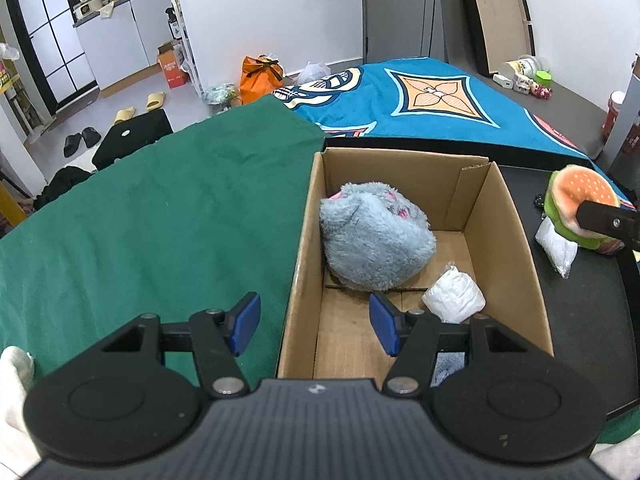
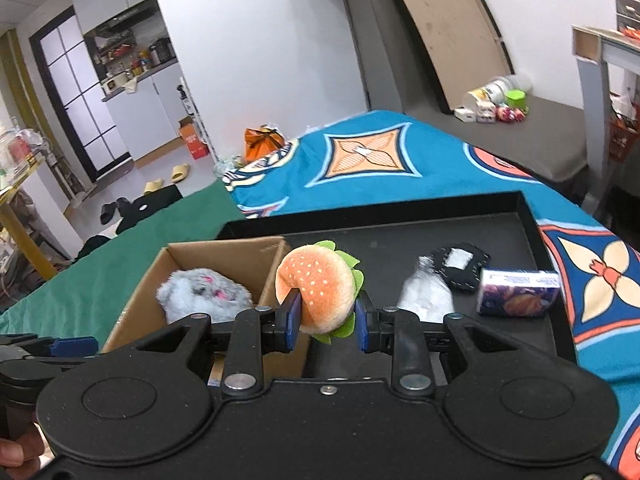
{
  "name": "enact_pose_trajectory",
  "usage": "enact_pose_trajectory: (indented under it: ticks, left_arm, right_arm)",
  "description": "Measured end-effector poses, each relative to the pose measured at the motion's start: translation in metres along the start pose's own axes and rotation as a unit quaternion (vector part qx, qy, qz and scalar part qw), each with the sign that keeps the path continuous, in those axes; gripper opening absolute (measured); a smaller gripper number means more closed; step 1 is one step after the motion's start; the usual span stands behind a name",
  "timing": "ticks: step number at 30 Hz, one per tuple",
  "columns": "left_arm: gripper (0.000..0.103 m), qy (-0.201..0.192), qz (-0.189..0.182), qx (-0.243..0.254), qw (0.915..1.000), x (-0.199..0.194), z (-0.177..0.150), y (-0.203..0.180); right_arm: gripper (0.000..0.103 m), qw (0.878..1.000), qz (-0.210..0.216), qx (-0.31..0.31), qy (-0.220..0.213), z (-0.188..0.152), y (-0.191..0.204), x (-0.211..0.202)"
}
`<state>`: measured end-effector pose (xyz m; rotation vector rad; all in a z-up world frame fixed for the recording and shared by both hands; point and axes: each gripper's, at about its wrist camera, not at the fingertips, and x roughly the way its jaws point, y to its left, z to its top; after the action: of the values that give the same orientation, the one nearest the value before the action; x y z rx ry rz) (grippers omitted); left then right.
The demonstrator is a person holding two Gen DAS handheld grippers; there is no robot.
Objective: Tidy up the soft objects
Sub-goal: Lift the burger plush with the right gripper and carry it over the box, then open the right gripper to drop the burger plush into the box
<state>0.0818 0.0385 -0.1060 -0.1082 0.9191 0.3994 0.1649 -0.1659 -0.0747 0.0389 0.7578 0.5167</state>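
Note:
An open cardboard box (image 1: 304,240) (image 2: 140,280) stands at the left end of a black tray (image 2: 540,272). Inside it lie a grey plush animal (image 1: 376,240) (image 2: 204,294) and a small white soft bag (image 1: 454,296). My left gripper (image 1: 314,326) hovers open over the box's near left wall, nothing between its blue pads. My right gripper (image 2: 326,320) is shut on a plush hamburger (image 2: 318,288) (image 1: 580,204), held in the air beside the box's right wall. Another white soft bag (image 2: 426,294) (image 1: 558,246) lies on the tray behind the burger.
On the tray to the right lie a dark patch with a white square (image 2: 460,264) and a blue tissue pack (image 2: 518,292). A green cloth (image 1: 160,208) covers the table to the left, a blue patterned cloth (image 1: 420,100) beyond. A hand shows at the lower left (image 2: 16,456).

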Motion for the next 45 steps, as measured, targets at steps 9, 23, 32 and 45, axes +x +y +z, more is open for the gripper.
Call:
enact_pose_trajectory:
  ticks: [9,23,32,45]
  left_arm:
    - [0.054,0.007,-0.021,-0.02,0.9995,0.0,-0.005,0.011]
    - [0.034,0.03,-0.058,-0.051,0.9966,0.005,-0.014,0.024]
    - [0.015,0.026,-0.053,-0.071,0.9957,0.004,-0.019,0.034]
    - [0.01,0.022,-0.037,-0.079,0.996,0.006,-0.019,0.038]
  right_arm:
    - [0.027,1.0,0.012,-0.018,-0.002,-0.001,0.02,0.001]
    - [0.028,0.998,0.031,-0.042,0.017,-0.009,0.053,0.007]
    - [0.029,0.997,0.054,-0.04,0.032,-0.014,0.071,0.011]
    - [0.05,0.993,0.081,-0.051,0.065,-0.018,0.075,0.013]
